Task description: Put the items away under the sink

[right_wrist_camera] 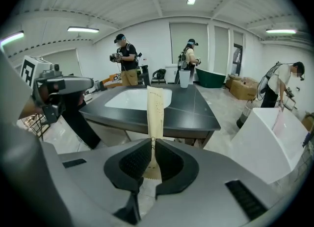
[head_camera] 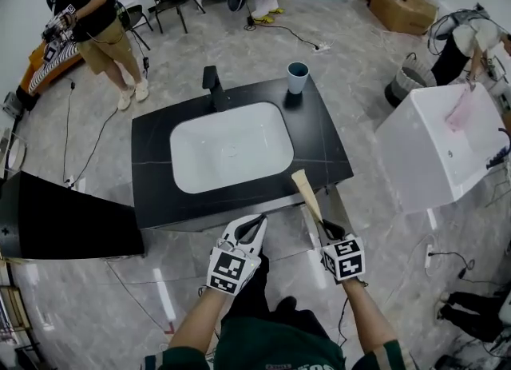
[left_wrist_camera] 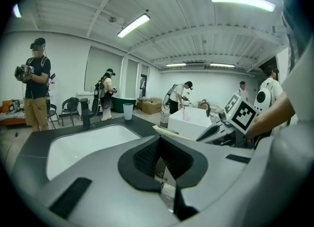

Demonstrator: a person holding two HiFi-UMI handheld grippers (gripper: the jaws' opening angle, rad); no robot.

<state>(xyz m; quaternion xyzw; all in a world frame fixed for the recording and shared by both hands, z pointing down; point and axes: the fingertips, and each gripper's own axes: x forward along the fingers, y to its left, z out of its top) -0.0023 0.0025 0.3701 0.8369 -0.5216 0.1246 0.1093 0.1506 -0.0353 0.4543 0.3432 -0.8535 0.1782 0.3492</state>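
Observation:
A black vanity top (head_camera: pixel 319 149) with a white sink basin (head_camera: pixel 231 149) and a black faucet (head_camera: pixel 212 87) stands in front of me. A pale blue cup (head_camera: pixel 297 77) rests on its far edge. My right gripper (head_camera: pixel 329 228) is shut on a flat beige paper packet (head_camera: pixel 305 192) that sticks up and forward over the vanity's front right edge; in the right gripper view the packet (right_wrist_camera: pixel 154 111) rises from between the jaws of the right gripper (right_wrist_camera: pixel 152 147). My left gripper (head_camera: pixel 257 223) hovers before the vanity's front, its jaws together with nothing between them (left_wrist_camera: pixel 159 145).
A white freestanding tub (head_camera: pixel 447 145) stands to the right. A black box (head_camera: pixel 64 220) sits at the left. Cables (head_camera: pixel 80 161) lie on the glossy floor. A person (head_camera: pixel 96 17) stands at the far left; others work at the back and right.

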